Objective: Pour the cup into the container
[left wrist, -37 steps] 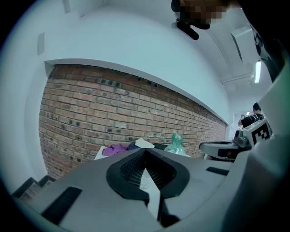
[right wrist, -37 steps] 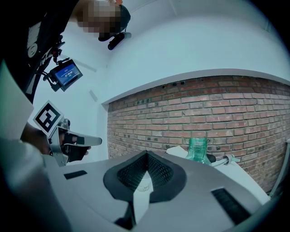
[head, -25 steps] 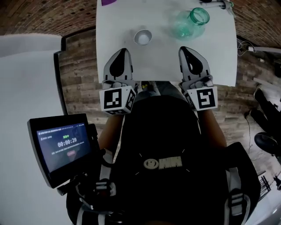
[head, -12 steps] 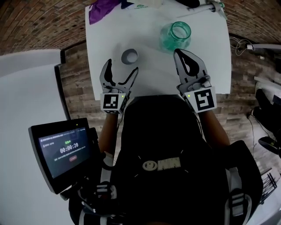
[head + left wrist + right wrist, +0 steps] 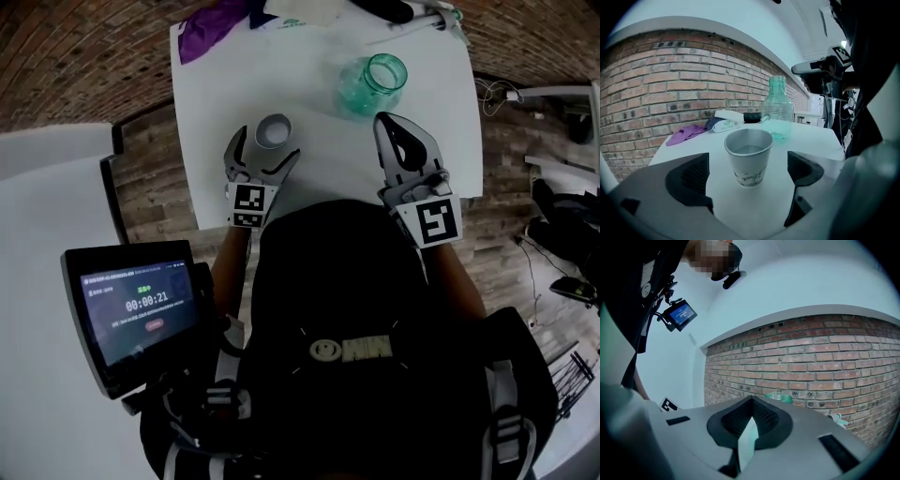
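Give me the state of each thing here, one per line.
cup: upright, liquid inside, not gripped.
glass jar: upright, mouth uncovered.
left claw: open, jaws have just been opening, cup between them untouched.
right claw: shut, empty.
screen: lit.

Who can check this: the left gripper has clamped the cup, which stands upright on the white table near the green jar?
Wrong on the grip: the left gripper has just been opening its jaws; they stand apart beside the cup, not touching it, as the left gripper view shows.
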`<state>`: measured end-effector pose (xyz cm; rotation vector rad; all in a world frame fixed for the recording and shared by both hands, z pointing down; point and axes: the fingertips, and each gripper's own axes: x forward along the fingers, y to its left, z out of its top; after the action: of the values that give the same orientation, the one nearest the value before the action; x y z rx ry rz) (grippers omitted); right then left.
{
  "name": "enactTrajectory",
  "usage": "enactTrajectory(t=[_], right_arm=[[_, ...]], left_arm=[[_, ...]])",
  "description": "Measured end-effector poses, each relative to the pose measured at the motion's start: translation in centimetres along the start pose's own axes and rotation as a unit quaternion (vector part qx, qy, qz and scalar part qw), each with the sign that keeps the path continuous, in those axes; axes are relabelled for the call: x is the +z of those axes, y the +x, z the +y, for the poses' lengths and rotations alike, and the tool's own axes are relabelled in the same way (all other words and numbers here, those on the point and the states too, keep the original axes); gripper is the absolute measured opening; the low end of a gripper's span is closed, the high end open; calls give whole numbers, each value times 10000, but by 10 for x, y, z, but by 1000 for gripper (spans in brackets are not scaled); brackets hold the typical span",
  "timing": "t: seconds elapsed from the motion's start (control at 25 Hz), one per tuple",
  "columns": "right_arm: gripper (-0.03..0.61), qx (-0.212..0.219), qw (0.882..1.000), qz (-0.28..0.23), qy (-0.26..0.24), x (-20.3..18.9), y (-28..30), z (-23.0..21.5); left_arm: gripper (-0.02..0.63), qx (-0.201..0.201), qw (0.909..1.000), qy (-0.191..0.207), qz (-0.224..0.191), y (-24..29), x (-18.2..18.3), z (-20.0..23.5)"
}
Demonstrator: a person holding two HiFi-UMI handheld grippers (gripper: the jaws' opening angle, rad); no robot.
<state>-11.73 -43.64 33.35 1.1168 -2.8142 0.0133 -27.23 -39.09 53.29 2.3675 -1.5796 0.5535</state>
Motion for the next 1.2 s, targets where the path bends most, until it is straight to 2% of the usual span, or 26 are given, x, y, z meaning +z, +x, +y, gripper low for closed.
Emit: enactTrajectory(t=[0.16,0.44,0.48,0.6,0.68,0.72,0.88,1.0,1.2], right_arm=[[-4,-207,9998,-53,-18,-1,-4,-6],[-4,-493,9988,-49,-43,-3,-17,-10],[-5,-517,9987,-36,15,-4,-19,-13],[-5,-261,9992,42,295,-9,-18,-18],[237,-35,9991,195,387,-17,-12,-22],[280,-27,9988,264,413,-22,-9,-28],[291,-211,9978,436,450,-39,2,-50],[291,-107,9988,407,238,-39,17,-53],[291,0,9990,445,54,-44,50,-55]], left_arm=[[529,-203,9997,-50,-128,16,5,-2],[526,-649,9978,-92,-93,28,7,-19],[511,-680,9976,-95,-77,29,8,-20],[323,-486,9987,-160,-70,27,9,-13],[321,-418,9989,-173,-72,27,9,-10],[316,-411,9990,-166,-78,28,9,-10],[302,-427,9991,-51,-66,31,7,-12],[302,-434,9990,-54,-124,22,12,-12],[302,-464,9982,-205,-330,0,43,0]])
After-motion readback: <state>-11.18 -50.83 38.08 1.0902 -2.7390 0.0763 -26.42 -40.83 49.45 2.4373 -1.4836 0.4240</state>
